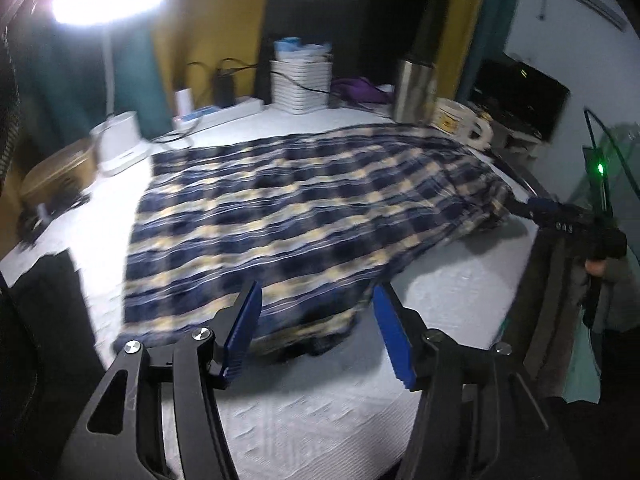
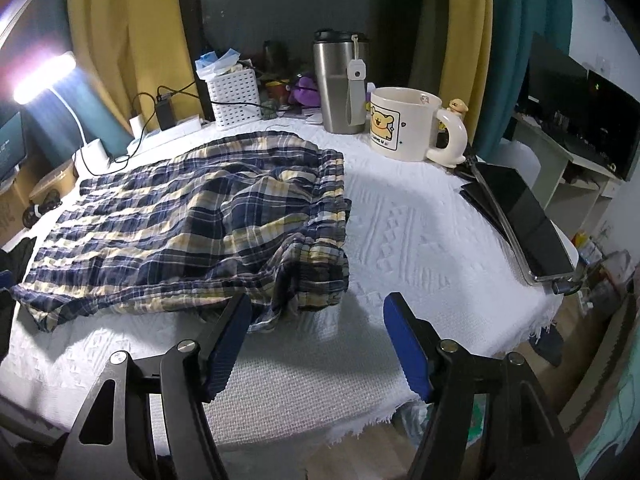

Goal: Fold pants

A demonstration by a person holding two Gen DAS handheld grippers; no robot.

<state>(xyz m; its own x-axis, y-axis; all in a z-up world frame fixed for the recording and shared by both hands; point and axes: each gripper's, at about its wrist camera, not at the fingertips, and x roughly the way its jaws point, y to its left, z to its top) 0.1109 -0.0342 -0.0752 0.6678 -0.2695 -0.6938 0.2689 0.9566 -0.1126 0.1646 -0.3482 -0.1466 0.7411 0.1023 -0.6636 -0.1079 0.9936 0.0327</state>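
Observation:
Blue and cream plaid pants (image 1: 288,212) lie spread on a table under a white textured cloth (image 1: 320,412). They also show in the right wrist view (image 2: 192,224), waistband end bunched at the right. My left gripper (image 1: 316,300) is open and empty, hovering just above the near hem of the pants. My right gripper (image 2: 318,312) is open and empty, just in front of the bunched waistband corner. The right gripper also shows in the left wrist view (image 1: 520,206) at the pants' right end.
At the back stand a cream bear mug (image 2: 404,124), a steel tumbler (image 2: 340,88), a white basket (image 2: 234,98), chargers and cables (image 2: 164,112) and a lit lamp (image 2: 44,76). A dark phone or tablet (image 2: 524,216) lies at the right table edge.

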